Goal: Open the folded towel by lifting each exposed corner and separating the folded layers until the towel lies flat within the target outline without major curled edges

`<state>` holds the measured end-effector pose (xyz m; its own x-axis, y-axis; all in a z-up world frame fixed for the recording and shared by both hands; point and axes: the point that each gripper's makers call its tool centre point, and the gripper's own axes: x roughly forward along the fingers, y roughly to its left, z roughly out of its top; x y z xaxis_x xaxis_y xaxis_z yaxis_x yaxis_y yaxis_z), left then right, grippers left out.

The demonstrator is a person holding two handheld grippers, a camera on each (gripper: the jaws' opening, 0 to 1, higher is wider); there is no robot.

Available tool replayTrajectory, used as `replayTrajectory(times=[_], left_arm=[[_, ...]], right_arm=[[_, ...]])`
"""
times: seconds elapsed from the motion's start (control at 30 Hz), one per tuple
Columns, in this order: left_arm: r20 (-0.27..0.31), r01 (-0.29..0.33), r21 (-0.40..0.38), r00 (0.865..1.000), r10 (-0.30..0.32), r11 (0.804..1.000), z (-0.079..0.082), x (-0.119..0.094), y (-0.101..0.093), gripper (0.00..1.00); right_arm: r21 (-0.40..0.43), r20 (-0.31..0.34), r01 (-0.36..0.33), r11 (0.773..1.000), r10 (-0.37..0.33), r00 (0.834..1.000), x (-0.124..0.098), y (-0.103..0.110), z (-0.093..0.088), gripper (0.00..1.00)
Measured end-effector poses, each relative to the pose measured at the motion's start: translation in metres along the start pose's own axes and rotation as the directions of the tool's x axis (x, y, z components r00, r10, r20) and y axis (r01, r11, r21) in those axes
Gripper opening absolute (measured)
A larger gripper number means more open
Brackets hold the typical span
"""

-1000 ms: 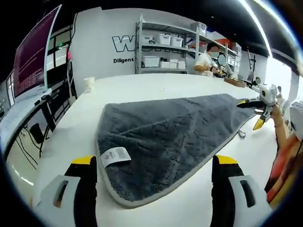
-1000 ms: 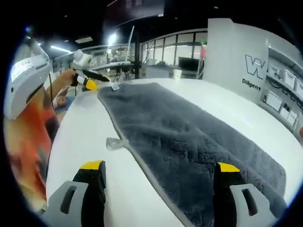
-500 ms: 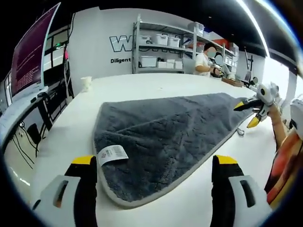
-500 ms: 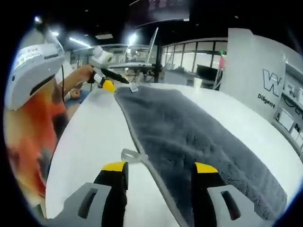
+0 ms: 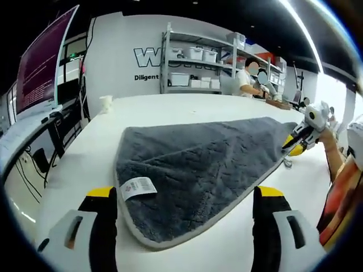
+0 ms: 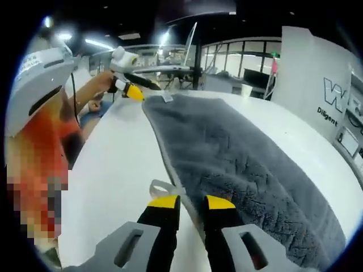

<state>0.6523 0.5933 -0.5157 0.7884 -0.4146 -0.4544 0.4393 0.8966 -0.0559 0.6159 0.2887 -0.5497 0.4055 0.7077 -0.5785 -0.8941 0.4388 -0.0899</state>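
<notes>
A grey towel (image 5: 198, 158) lies folded lengthwise on the white table (image 5: 170, 105), its white label (image 5: 139, 187) at the near corner. My left gripper (image 5: 184, 192) is open, its jaws spread on either side of that corner. In the right gripper view the towel (image 6: 238, 158) runs away from me as a long strip. My right gripper (image 6: 191, 201) has its jaws drawn close on the towel's grey hem, beside the hanging loop (image 6: 160, 186). The left gripper (image 6: 133, 88) shows at the far corner by the label (image 6: 167, 97). The right gripper (image 5: 295, 144) shows at the towel's far edge.
Shelves with white bins (image 5: 193, 62) and a person (image 5: 249, 76) stand beyond the table. A monitor (image 5: 42, 62) is at the left, and a small white object (image 5: 105, 102) sits at the table's far left. An orange sleeve (image 6: 39, 141) is beside the table's edge.
My right gripper's jaws have come together from wide apart onto the towel's hem near the loop. The left gripper has stayed open at the label corner.
</notes>
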Motion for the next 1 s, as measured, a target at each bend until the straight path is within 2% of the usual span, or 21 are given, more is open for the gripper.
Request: replayTrajectory(times=[0.07,0.13,0.23,0.63,0.77,1.0], left_arm=[[-0.004,0.004,0.001,1.0,-0.004,1.0,-0.001,0.001,-0.001,0.96],[-0.007,0.007,0.003,1.0,-0.007,1.0,-0.002,0.002,-0.001,0.96],[-0.006,0.009,0.005,1.0,-0.009,1.0,-0.002,0.002,-0.002,0.96],[-0.013,0.01,0.022,1.0,-0.009,1.0,-0.004,0.002,-0.003,0.95],[-0.009,0.02,0.023,1.0,-0.02,1.0,-0.002,0.002,-0.006,0.91],[-0.005,0.017,0.033,1.0,-0.017,0.999,0.0,-0.001,-0.006,0.92]], right_arm=[[0.007,-0.011,0.001,1.0,-0.001,1.0,0.001,-0.002,-0.002,0.0],[-0.005,-0.022,0.003,1.0,-0.003,1.0,0.004,-0.003,-0.004,0.0],[0.019,-0.042,-0.01,1.0,0.011,0.999,0.006,-0.002,-0.009,0.05],[0.097,-0.051,-0.032,0.995,0.037,0.998,0.005,0.001,-0.013,0.01],[0.142,-0.046,-0.061,0.988,0.068,0.997,0.004,0.008,-0.013,0.0],[0.135,-0.044,-0.125,0.983,0.132,0.99,0.003,0.022,-0.012,0.0]])
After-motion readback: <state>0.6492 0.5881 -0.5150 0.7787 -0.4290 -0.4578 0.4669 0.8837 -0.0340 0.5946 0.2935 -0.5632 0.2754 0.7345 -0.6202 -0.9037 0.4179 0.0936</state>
